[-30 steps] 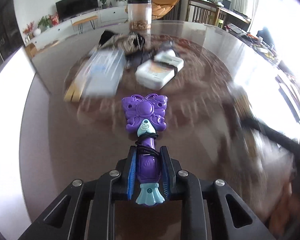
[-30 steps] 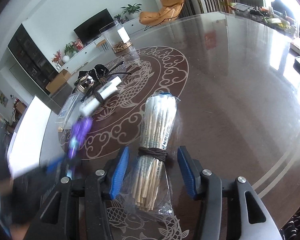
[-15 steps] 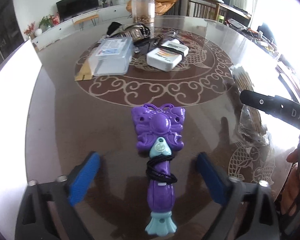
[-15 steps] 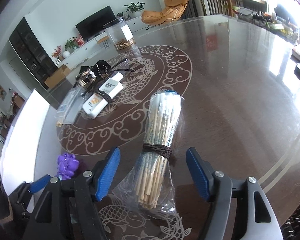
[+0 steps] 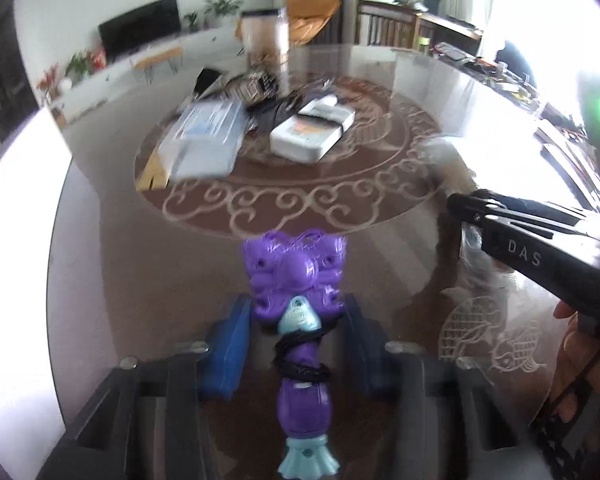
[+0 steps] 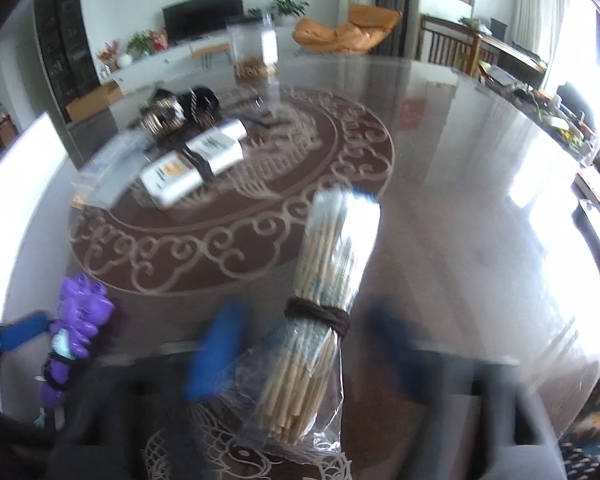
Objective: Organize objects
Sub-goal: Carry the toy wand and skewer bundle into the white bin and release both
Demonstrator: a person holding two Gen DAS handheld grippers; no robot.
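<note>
A purple butterfly toy wand [image 5: 300,320] with a teal tip and a black band lies on the glass table. My left gripper [image 5: 296,344] is open, its blue pads either side of the wand with gaps. The wand also shows in the right wrist view [image 6: 76,328]. A bundle of wooden sticks in clear plastic [image 6: 320,320], tied with a dark band, lies between the blue pads of my right gripper [image 6: 304,356], which is open and apart from it. The right gripper's black body [image 5: 540,244] shows in the left wrist view.
Further back lie a clear plastic box [image 5: 204,136], a white boxed pack with a black band [image 5: 308,128], dark hair accessories [image 6: 180,112] and a clear jar [image 5: 266,40]. The round table's edge [image 5: 64,280] curves at the left.
My left gripper let go of the wand, opened wide, and its pads now stand narrower around it. My right gripper stayed open around the stick bundle while turning; both views are blurred.
</note>
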